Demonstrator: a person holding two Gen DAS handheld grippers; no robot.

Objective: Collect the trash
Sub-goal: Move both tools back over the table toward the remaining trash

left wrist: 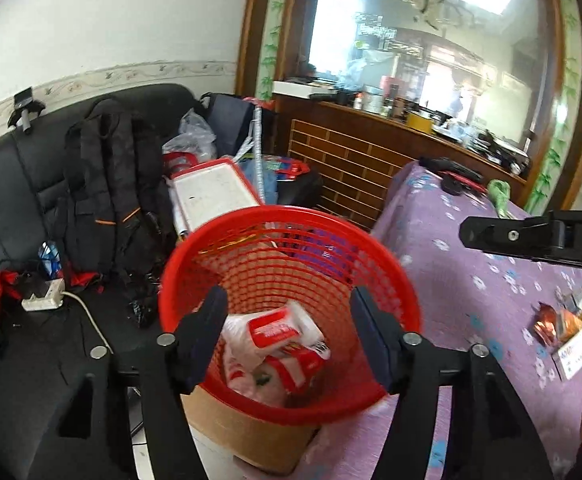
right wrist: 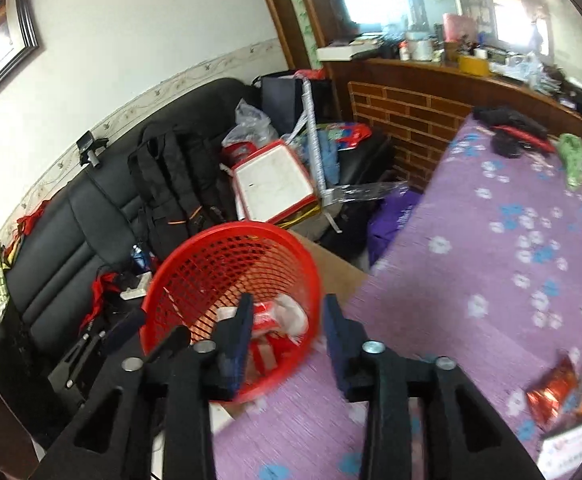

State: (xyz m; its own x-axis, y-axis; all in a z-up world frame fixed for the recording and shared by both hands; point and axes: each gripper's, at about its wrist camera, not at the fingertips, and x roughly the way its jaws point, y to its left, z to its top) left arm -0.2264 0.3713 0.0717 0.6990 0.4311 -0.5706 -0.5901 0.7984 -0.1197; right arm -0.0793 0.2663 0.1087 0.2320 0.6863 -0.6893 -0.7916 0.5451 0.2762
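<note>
Left gripper (left wrist: 289, 332) hangs over the red basket (left wrist: 395, 280), fingers spread, nothing between them; red-and-white wrappers (left wrist: 279, 330) lie in the basket bottom below the fingertips, probably just dropped. Right gripper (right wrist: 287, 334) also gapes empty, basket rim past its left finger, purple tablecloth (right wrist: 491, 248) under its right finger. Only the right view shows clearly the leftover snack packets (right wrist: 563, 388) far right of the fingers, blurred, maybe foil.

The basket (left wrist: 291, 312) mouth stands open, with wrappers (left wrist: 279, 336) low inside. Left, a cluttered sofa (left wrist: 19, 184) and backpack (left wrist: 115, 184) crowd the way. Right, the purple surface (left wrist: 471, 264) lies mostly bare, with litter (right wrist: 563, 392) near its right edge.
</note>
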